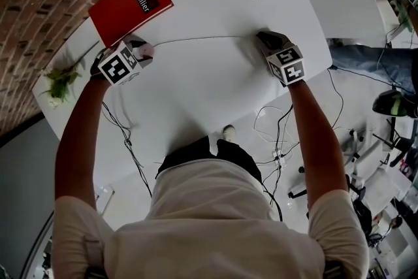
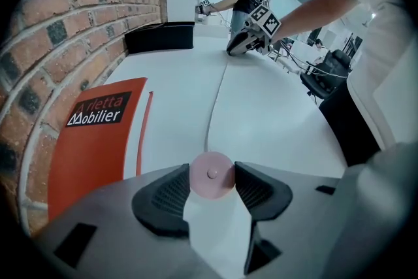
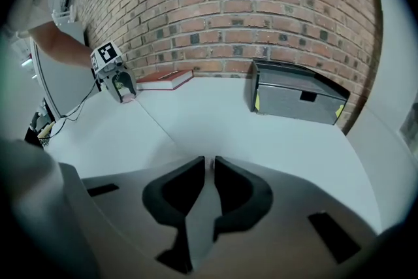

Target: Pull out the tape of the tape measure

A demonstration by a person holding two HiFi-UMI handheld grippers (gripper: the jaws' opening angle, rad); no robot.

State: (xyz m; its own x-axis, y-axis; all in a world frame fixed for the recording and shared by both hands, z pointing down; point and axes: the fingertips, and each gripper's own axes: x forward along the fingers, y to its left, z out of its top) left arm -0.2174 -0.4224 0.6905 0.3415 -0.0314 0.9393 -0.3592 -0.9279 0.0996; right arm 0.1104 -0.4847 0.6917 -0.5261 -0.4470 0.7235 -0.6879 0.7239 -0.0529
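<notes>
Tape's basically out: the thin white tape [image 1: 196, 40] stretches along the white table's [image 1: 209, 91] far side. Left gripper [image 2: 212, 177] clenches the round pink tape-measure case [image 2: 212, 171]. Right gripper [image 3: 210, 170] sits barely parted around the tape's end.

I read "Mobilier", white on a black label [image 2: 96, 111], on the red book [image 1: 124, 10] to my left. Red line above it is too dim to read.

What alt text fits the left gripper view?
The left gripper clamps a round pink tape measure in its tongs; the thin tape runs across the white table to the distant right gripper. A red Mobilier book lies left, beside a brick wall.
</notes>
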